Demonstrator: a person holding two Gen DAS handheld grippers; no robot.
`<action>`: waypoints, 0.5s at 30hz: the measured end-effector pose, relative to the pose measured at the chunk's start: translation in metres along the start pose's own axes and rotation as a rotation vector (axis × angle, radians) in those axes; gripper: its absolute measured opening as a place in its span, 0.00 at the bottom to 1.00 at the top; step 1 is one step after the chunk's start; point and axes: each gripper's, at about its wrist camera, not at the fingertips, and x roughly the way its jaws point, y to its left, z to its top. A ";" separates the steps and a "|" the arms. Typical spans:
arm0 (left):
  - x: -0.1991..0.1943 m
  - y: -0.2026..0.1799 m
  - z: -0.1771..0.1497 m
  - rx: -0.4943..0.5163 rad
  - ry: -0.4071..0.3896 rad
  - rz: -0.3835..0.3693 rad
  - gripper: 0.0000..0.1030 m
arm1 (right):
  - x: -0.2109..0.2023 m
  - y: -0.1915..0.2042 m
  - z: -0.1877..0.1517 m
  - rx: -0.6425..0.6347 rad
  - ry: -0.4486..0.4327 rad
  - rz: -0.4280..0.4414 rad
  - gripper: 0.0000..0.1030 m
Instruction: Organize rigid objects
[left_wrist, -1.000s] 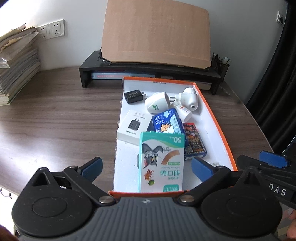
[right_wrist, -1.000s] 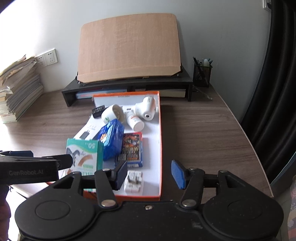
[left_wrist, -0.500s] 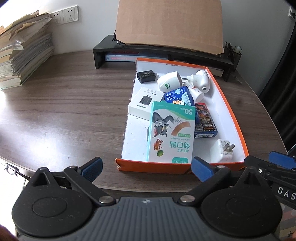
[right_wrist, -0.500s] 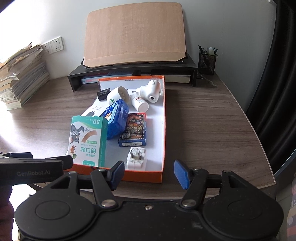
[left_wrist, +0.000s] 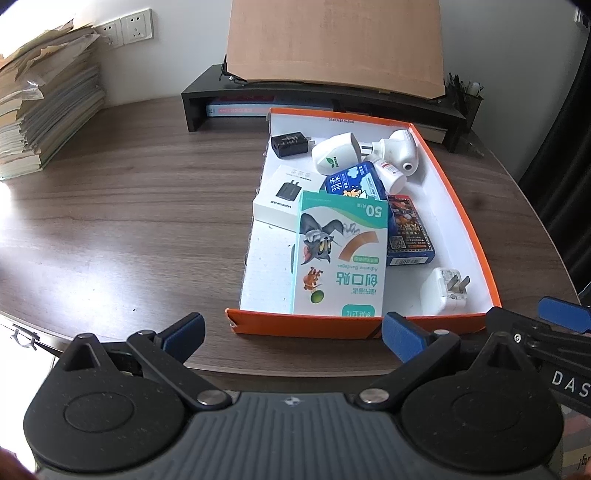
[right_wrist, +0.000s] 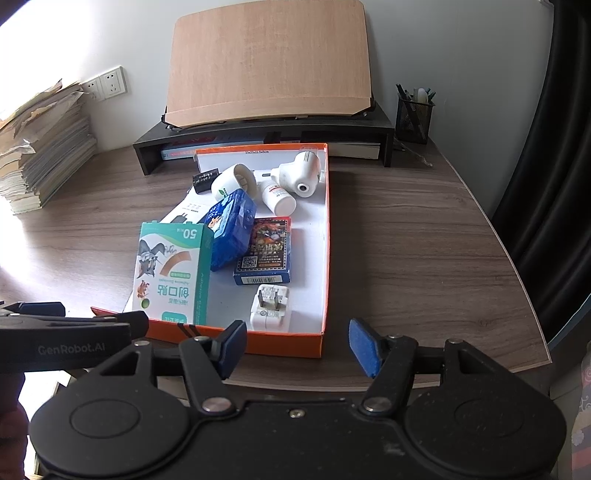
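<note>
An orange cardboard tray (left_wrist: 458, 206), white inside, lies at twelve o'clock on the wood-grain desk (left_wrist: 129, 206). It holds four flat boxes, two chargers and three rounded white plastic pieces. The left gripper (left_wrist: 291, 334) gapes empty; the right gripper (right_wrist: 297, 345) has just been widening, empty.

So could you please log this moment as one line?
left gripper: open, empty | right gripper: just opening, empty | orange tray: items inside

white wall (right_wrist: 443, 55) | dark wood desk (right_wrist: 406, 240) | black curtain (right_wrist: 554, 166) | daylight from left
</note>
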 end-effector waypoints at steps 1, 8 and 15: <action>0.000 0.000 0.000 0.002 0.001 0.001 1.00 | 0.000 0.000 0.000 0.001 0.001 0.001 0.73; 0.003 -0.002 0.002 0.021 0.004 -0.001 1.00 | 0.002 0.001 0.001 0.002 0.005 -0.001 0.75; 0.005 -0.003 0.004 0.029 0.008 -0.008 1.00 | 0.006 0.003 0.005 0.000 0.006 0.000 0.75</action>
